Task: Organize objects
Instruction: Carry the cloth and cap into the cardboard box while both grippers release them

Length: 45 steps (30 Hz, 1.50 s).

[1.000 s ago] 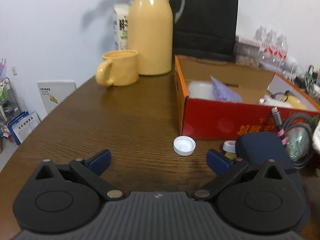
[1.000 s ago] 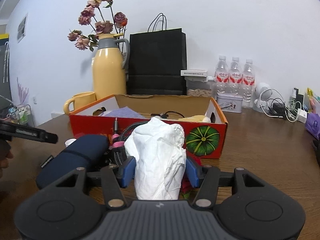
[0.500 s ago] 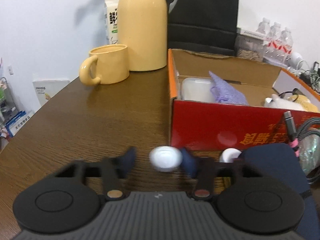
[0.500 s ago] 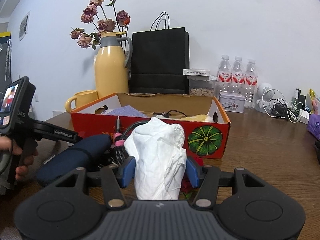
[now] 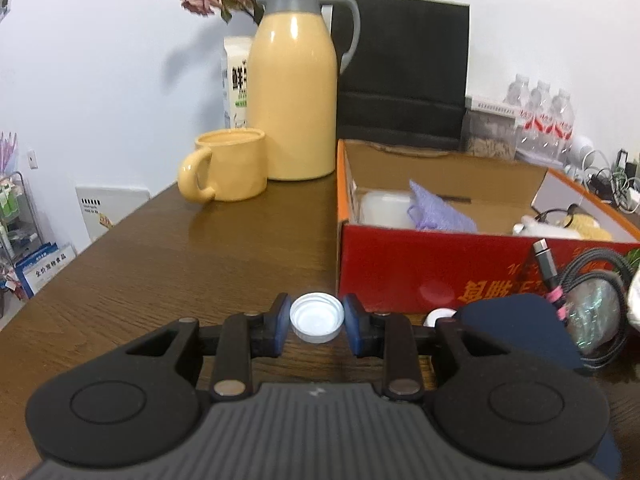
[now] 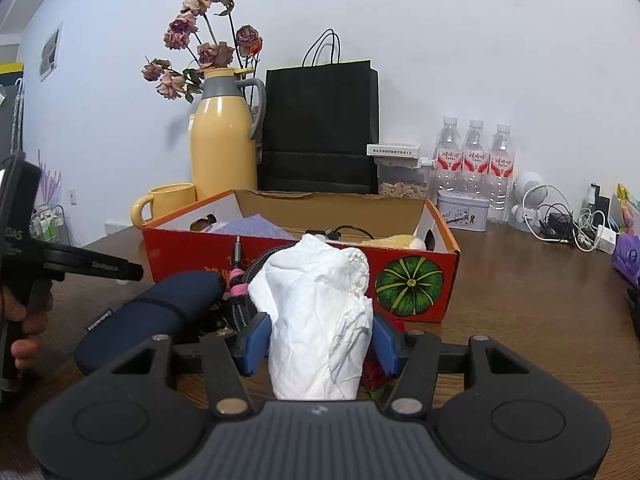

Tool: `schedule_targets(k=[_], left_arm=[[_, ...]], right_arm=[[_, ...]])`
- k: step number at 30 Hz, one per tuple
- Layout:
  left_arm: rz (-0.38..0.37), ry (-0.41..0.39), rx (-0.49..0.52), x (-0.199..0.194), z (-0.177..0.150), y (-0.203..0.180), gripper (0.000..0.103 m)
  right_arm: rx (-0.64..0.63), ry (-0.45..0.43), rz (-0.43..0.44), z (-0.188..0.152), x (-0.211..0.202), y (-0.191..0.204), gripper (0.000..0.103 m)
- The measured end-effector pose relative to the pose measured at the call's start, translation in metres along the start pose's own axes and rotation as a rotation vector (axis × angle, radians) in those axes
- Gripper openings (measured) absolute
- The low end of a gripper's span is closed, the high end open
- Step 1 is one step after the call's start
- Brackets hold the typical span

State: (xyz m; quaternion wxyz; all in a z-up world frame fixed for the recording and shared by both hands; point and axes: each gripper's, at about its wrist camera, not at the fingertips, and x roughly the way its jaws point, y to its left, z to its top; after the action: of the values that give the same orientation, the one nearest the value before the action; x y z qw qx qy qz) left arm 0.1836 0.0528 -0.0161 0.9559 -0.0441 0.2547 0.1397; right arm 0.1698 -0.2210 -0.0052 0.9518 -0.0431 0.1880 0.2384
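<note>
The left gripper (image 5: 317, 317) has just closed its jaws on a white bottle cap (image 5: 317, 317), open side up, above the wooden table (image 5: 160, 264). A red cardboard box (image 5: 400, 268) stands just behind.

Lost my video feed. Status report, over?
Left gripper just closed on white bottle cap. Right gripper clamps crumpled tissue. Red box ahead, path clear.

Both the left gripper (image 5: 317, 320) and right gripper (image 6: 319, 338) have matte black linkage arms, silver pivot screws, blue finger pads and ribbed grey bodies.
</note>
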Motion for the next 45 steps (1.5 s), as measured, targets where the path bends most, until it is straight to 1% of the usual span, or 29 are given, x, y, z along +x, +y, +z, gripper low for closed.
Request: schedule_targets(k=[3, 5, 9, 15, 19, 22, 25, 28, 31, 35, 39, 41, 42, 43, 44, 45], left_arm=[[-0.013, -0.048, 0.000, -0.015, 0.004, -0.004, 0.029], [-0.034, -0.081, -0.003, -0.024, 0.011, -0.008, 0.029], [-0.086, -0.140, 0.007, -0.036, 0.030, -0.024, 0.029], [-0.141, -0.204, 0.014, -0.032, 0.062, -0.055, 0.029], [-0.152, -0.225, 0.011, -0.019, 0.082, -0.071, 0.029], [-0.144, -0.228, -0.003, -0.004, 0.095, -0.075, 0.029], [-0.138, -0.215, -0.032, 0.015, 0.105, -0.075, 0.029], [-0.129, -0.189, -0.035, 0.036, 0.111, -0.077, 0.029], [-0.128, -0.159, -0.028, 0.052, 0.109, -0.078, 0.029], [-0.133, -0.123, -0.014, 0.067, 0.107, -0.076, 0.029], [-0.136, -0.103, -0.007, 0.072, 0.103, -0.073, 0.029], [-0.133, -0.095, -0.012, 0.073, 0.102, -0.073, 0.030], [-0.122, -0.099, -0.012, 0.073, 0.101, -0.073, 0.032], [-0.117, -0.103, -0.006, 0.073, 0.102, -0.073, 0.038], [-0.114, -0.106, -0.004, 0.072, 0.102, -0.074, 0.051], [-0.112, -0.110, -0.005, 0.072, 0.102, -0.074, 0.060]], right_arm=[[-0.003, -0.018, -0.016, 0.000, -0.002, 0.000, 0.053], [-0.014, -0.021, -0.019, 0.002, -0.002, 0.001, 0.053], [-0.021, -0.077, 0.000, 0.019, -0.003, 0.004, 0.053], [-0.044, -0.148, 0.004, 0.057, 0.013, 0.011, 0.053], [-0.017, -0.147, 0.011, 0.086, 0.042, 0.009, 0.053], [-0.001, -0.126, 0.011, 0.103, 0.067, 0.008, 0.053], [0.002, -0.098, 0.012, 0.113, 0.094, 0.009, 0.053], [0.015, -0.063, 0.009, 0.117, 0.122, 0.007, 0.053], [0.042, -0.026, 0.009, 0.112, 0.144, 0.002, 0.053], [0.041, 0.027, 0.017, 0.100, 0.160, -0.003, 0.053], [0.048, 0.045, 0.013, 0.096, 0.164, -0.006, 0.054], [0.049, 0.051, 0.008, 0.095, 0.164, -0.006, 0.058], [0.048, 0.053, 0.005, 0.095, 0.163, -0.006, 0.064], [0.048, 0.055, 0.001, 0.094, 0.163, -0.006, 0.071], [0.049, 0.054, -0.004, 0.095, 0.162, -0.006, 0.074], [0.051, 0.050, -0.011, 0.094, 0.161, -0.007, 0.078]])
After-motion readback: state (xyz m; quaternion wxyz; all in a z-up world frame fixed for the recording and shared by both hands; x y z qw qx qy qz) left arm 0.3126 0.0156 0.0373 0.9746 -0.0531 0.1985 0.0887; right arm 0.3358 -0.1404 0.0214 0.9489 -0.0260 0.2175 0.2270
